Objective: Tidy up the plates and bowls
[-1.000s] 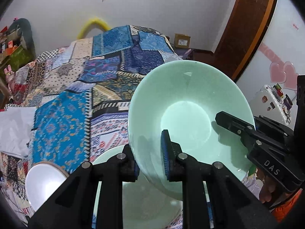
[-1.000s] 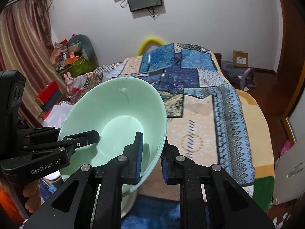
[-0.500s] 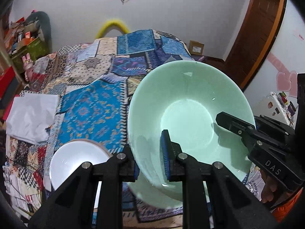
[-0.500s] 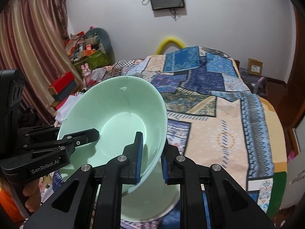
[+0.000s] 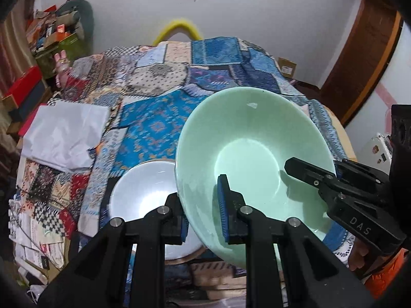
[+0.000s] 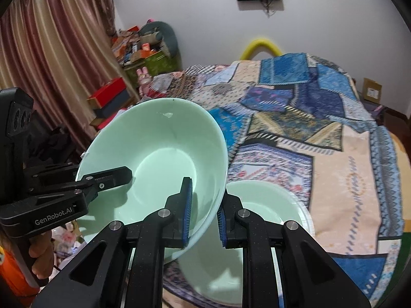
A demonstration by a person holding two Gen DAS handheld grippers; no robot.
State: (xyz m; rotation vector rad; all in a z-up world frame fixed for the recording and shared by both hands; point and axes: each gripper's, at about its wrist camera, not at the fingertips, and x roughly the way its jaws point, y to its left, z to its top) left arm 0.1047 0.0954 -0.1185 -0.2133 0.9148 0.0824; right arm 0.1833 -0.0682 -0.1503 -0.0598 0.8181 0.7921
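A mint-green bowl [image 5: 251, 154] hangs tilted above the patchwork bed, gripped from two sides. My left gripper [image 5: 203, 214] is shut on its near rim, one pad inside and one outside. My right gripper [image 6: 204, 214] is shut on the opposite rim of the same bowl [image 6: 159, 148]; in the left wrist view it shows at the right. A white dish with a tan rim [image 5: 143, 192] lies on the bed under the bowl's left side. A second green dish [image 6: 269, 205] rests on the bed just right of the held bowl, partly hidden by my right fingers.
A patchwork bedspread [image 6: 321, 133] covers the bed. Folded white cloth [image 5: 66, 136] lies at its left edge. Red boxes [image 6: 108, 95] and clutter stand by the curtain [image 6: 51, 64]. A wooden door frame [image 5: 359, 64] is on the right.
Both grippers have carried the green bowl sideways over the bed, still gripping it. The white dish has come under the bowl's left side and the second green dish now shows to its right.
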